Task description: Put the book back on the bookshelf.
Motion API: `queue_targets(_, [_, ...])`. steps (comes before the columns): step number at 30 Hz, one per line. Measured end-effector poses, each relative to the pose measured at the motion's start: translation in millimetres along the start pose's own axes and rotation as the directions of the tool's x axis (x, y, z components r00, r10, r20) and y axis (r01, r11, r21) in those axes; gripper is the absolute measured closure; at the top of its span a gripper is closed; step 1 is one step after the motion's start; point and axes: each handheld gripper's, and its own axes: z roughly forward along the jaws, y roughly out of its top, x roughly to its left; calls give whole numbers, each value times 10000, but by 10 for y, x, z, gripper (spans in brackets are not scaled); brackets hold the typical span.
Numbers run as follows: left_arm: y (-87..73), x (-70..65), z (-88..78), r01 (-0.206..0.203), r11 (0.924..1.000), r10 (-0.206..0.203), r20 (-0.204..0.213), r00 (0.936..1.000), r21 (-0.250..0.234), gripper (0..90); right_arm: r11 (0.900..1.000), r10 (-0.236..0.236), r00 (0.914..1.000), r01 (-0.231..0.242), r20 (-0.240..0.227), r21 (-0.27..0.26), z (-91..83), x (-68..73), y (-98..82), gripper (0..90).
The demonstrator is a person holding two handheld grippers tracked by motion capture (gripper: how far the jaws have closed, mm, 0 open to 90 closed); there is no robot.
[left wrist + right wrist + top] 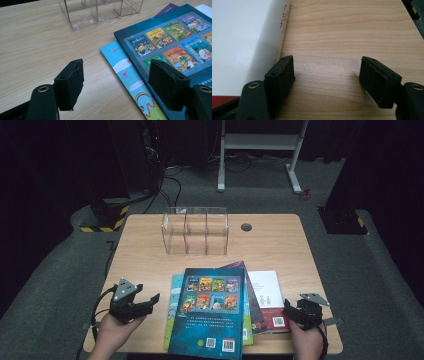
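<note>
The dark blue book [210, 312] is seen topmost on the pile, nearer than the clear organizer [195, 231]. The left gripper [116, 83] and right gripper [327, 81] are held apart, empty; the white book's [244, 42] spine lettering is revealed in the right gripper view.

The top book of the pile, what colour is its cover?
Dark teal-blue, with a grid of small colourful pictures; the top book shows best in the high view.
</note>
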Motion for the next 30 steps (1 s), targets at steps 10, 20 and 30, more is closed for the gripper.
queue_targets(10, [-33, -2, -53, 539, 9887, -428, 810, 9958, -1402, 283, 10000, -12, 10000, 12, 6, 11, -1, 0, 0, 280])
queue_targets(20, [-48, -23, -156, 632, 9601, -423, 820, 9957, -2725, 294, 10000, -3, 10000, 3, 7, 6, -1, 1, 0, 282])
queue_targets(30, [-108, -119, -177, 383, 9343, -151, 681, 9976, -3544, 281, 9973, -259, 9996, 264, 89, -682, -131, 29, 5, 264])
